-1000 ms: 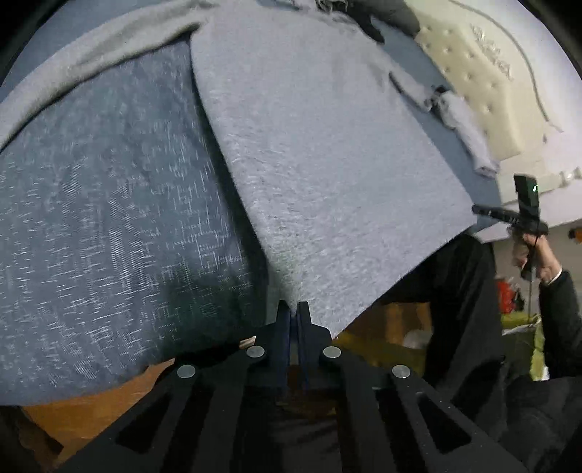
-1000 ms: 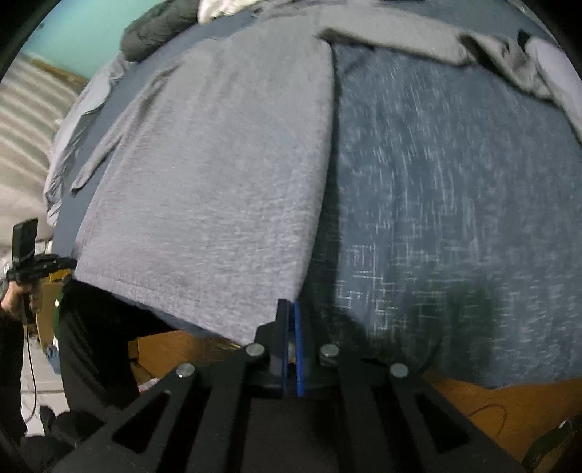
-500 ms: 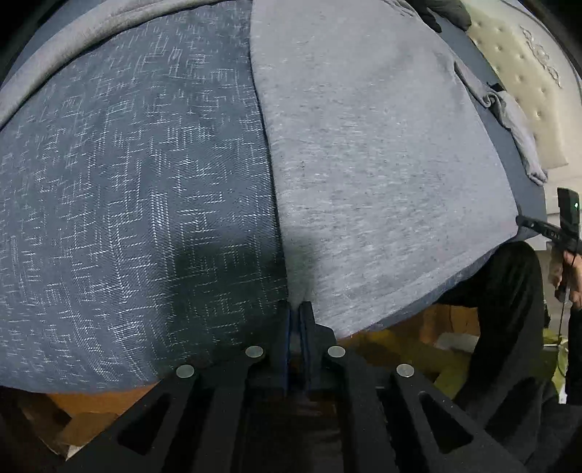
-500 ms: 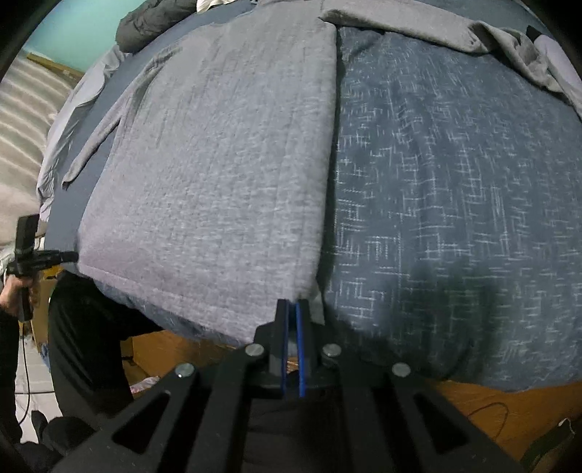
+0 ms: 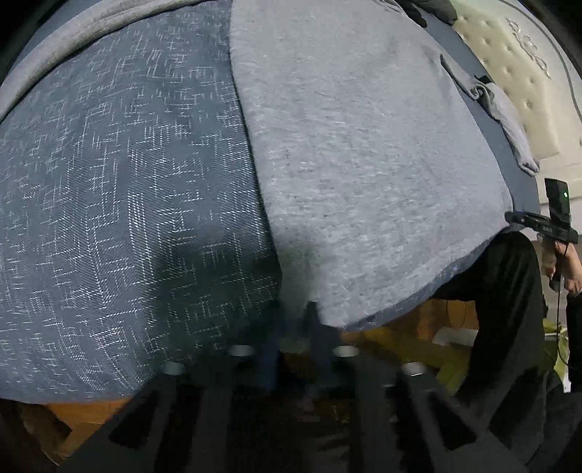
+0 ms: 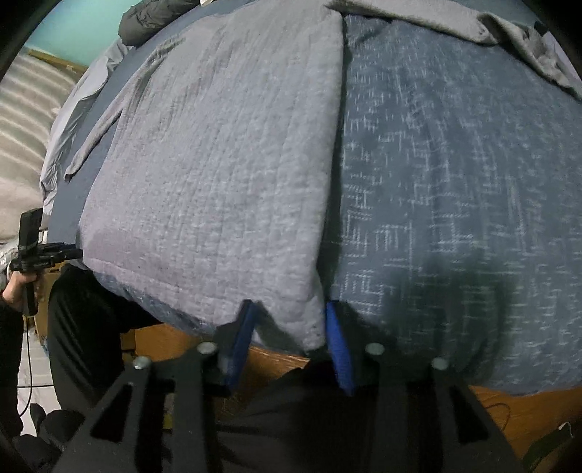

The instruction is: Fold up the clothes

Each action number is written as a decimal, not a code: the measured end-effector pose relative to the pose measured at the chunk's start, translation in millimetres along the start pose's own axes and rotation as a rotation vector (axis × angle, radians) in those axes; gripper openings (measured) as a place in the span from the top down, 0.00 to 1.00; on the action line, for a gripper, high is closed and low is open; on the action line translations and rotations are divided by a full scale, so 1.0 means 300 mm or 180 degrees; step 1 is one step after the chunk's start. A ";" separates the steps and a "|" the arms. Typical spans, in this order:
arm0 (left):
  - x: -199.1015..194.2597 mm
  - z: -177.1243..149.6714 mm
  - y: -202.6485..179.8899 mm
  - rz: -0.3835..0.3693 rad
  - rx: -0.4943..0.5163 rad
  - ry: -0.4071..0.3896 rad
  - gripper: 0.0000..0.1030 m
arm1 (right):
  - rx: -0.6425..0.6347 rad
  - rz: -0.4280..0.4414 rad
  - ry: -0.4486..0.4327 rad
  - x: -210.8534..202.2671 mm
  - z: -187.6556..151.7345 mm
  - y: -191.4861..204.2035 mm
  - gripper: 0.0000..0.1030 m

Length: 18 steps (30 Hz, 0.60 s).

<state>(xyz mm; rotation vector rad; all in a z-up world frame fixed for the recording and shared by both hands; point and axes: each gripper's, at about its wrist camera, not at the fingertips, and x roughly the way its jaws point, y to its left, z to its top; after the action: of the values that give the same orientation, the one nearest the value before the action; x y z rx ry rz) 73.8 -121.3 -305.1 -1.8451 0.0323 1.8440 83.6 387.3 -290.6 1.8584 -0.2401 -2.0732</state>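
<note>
A grey knit garment (image 5: 363,163) lies spread flat on a dark blue patterned bedspread (image 5: 127,200), its hem at the bed's near edge. My left gripper (image 5: 293,316) is at the hem's left corner, blurred, its fingers a little apart with the corner lying loose between them. In the right wrist view the same garment (image 6: 225,163) fills the left half over the bedspread (image 6: 454,182). My right gripper (image 6: 289,316) stands open, its blue pads (image 6: 336,342) wide on either side of the hem's right corner.
A cream tufted headboard (image 5: 527,91) stands at the right. More grey clothing (image 6: 509,32) and a dark jacket (image 6: 152,18) lie at the bed's far side. A person's black trouser leg (image 5: 502,309) and the wooden bed frame (image 5: 418,327) are near the edge. A hand holds a black device (image 5: 556,225).
Both grippers were shut on the garment's hem corners and lowered it flat onto the bed. Both have now opened and let the corners go.
</note>
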 end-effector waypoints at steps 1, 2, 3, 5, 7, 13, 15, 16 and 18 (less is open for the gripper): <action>0.003 -0.003 -0.011 -0.0002 0.0007 0.0000 0.94 | -0.0010 -0.0006 0.0008 -0.002 -0.005 0.000 0.93; 0.005 -0.007 -0.022 -0.0005 0.0015 0.0001 0.94 | -0.0040 -0.0027 0.0013 -0.008 -0.011 0.005 0.95; 0.005 -0.010 -0.030 0.0004 0.0028 0.0004 0.95 | -0.0071 -0.0048 0.0017 -0.013 -0.017 0.011 0.95; 0.013 -0.016 -0.033 0.0030 0.0042 0.0039 0.95 | -0.0133 -0.0089 0.0026 -0.024 -0.029 0.023 0.96; 0.028 -0.020 -0.036 0.0046 0.0037 0.0073 0.95 | -0.0140 -0.0135 0.0049 -0.031 -0.039 0.019 0.96; 0.012 -0.006 -0.056 0.0102 -0.0028 -0.0042 0.89 | -0.0028 -0.0166 0.0079 0.018 -0.047 0.013 0.95; -0.047 0.008 -0.059 0.0179 -0.0039 -0.0148 0.76 | 0.0058 -0.0101 0.0063 0.000 -0.036 0.003 0.92; -0.076 0.017 -0.059 0.0209 -0.0045 -0.0204 0.75 | 0.0098 -0.0082 0.0061 -0.013 -0.028 -0.006 0.89; -0.128 0.050 -0.056 0.0241 -0.0059 -0.0328 0.75 | 0.0118 -0.0109 -0.0025 -0.060 -0.003 -0.029 0.88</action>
<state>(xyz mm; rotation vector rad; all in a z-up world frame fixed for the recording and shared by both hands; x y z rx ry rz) 63.5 -114.2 -262.3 -1.7810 0.0493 1.9952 84.8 401.9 -277.1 1.8890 -0.2520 -2.1129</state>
